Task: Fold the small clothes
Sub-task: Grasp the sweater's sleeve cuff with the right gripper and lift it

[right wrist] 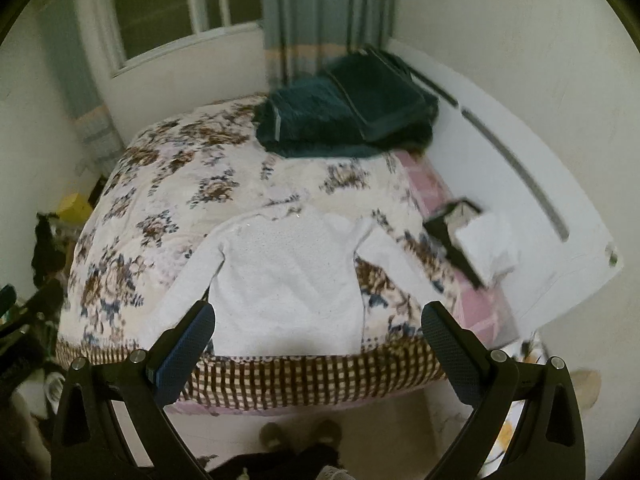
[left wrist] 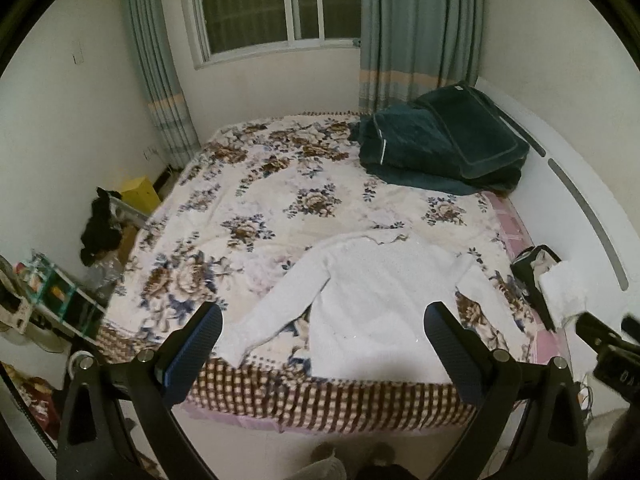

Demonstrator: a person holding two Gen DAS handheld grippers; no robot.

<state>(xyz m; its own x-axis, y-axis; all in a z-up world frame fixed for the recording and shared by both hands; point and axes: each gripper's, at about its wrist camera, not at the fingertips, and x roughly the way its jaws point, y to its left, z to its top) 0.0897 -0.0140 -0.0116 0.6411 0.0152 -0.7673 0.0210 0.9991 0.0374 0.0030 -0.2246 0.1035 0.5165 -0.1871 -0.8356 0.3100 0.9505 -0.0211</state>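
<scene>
A small white long-sleeved sweater (left wrist: 372, 300) lies flat on the floral bedspread (left wrist: 260, 184) near the bed's front edge, both sleeves spread out. It also shows in the right wrist view (right wrist: 288, 276). My left gripper (left wrist: 324, 324) is open and empty, held above the bed's front edge over the sweater's hem. My right gripper (right wrist: 318, 322) is open and empty, also held above the front edge in front of the sweater. The right gripper's body shows at the right of the left wrist view (left wrist: 612, 348).
A dark green folded blanket (left wrist: 444, 144) lies at the bed's far right. A black and white object (left wrist: 548, 280) sits at the bed's right edge by the white headboard (left wrist: 580, 208). Clutter and a yellow box (left wrist: 140, 194) stand on the floor at the left. Feet (right wrist: 300, 436) show below.
</scene>
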